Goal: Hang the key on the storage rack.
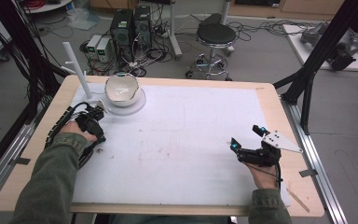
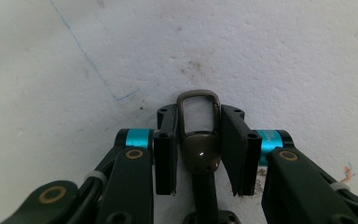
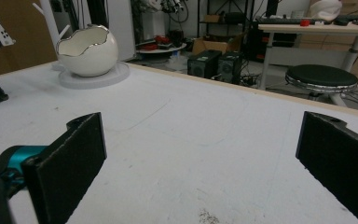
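Observation:
A small bronze metal clip (image 2: 200,154) with a wire loop lies on the white mat (image 2: 261,56). My left gripper (image 2: 198,114) is shut on it, both black pads pressing the sides of the loop. In the high view the left gripper (image 1: 95,133) points down at the mat's left side, just in front of the bowl. My right gripper (image 1: 247,137) rests at the table's right side. Its jaws stand wide open with nothing between them (image 3: 200,135).
A white egg-shaped bowl (image 1: 120,87) (image 3: 87,50) sits on a round white base (image 1: 137,103) at the back left, next to a white branched stand (image 1: 77,70). The white mat (image 1: 191,140) covers most of the wooden table (image 1: 279,112). A stool and computers stand beyond the far edge.

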The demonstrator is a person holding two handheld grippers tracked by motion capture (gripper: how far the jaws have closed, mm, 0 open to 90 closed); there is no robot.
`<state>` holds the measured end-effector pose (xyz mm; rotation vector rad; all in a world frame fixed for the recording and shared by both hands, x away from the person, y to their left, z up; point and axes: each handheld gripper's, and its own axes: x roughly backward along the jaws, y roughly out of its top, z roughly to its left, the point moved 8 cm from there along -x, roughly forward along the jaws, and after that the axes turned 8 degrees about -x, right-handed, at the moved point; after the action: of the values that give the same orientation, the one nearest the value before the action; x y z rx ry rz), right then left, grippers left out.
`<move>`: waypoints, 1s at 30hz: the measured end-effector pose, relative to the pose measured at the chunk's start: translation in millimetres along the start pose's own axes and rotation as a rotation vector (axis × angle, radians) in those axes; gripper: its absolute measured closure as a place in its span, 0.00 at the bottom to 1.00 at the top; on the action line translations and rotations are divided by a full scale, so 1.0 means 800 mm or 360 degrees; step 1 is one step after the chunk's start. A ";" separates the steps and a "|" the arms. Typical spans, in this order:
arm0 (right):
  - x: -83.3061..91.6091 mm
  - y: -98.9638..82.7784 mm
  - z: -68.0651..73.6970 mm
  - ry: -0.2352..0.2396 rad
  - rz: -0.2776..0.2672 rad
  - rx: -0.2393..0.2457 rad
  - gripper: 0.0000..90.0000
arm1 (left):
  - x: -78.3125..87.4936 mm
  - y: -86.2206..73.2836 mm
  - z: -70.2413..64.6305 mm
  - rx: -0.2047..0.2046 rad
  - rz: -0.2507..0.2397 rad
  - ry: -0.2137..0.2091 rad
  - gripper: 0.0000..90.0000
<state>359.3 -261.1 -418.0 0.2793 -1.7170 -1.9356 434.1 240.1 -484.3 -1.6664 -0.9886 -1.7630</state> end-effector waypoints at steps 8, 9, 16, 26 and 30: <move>0.002 0.001 0.003 0.0005 -0.0004 0.0005 0.01 | 0.001 0.001 0.003 -0.0034 0.0027 -0.0051 0.77; 0.002 0.001 0.003 0.0007 -0.0007 0.0010 0.01 | 0.001 0.000 0.004 -0.0041 0.0026 -0.0061 0.77; 0.003 0.002 0.002 0.0003 -0.0011 0.0002 0.01 | 0.005 -0.002 0.005 -0.0065 -0.0020 -0.0146 0.77; 0.003 0.001 0.003 0.0004 -0.0007 0.0004 0.01 | 0.056 -0.017 0.014 -0.0073 -0.0266 -0.0180 0.77; 0.003 0.001 0.005 0.0001 -0.0009 0.0013 0.01 | 0.081 -0.029 0.027 -0.0062 -0.0338 -0.0148 0.77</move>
<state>355.9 -259.3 -416.0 0.2879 -1.7258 -1.9326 422.0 277.9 -424.5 -1.7354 -1.2199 -1.8634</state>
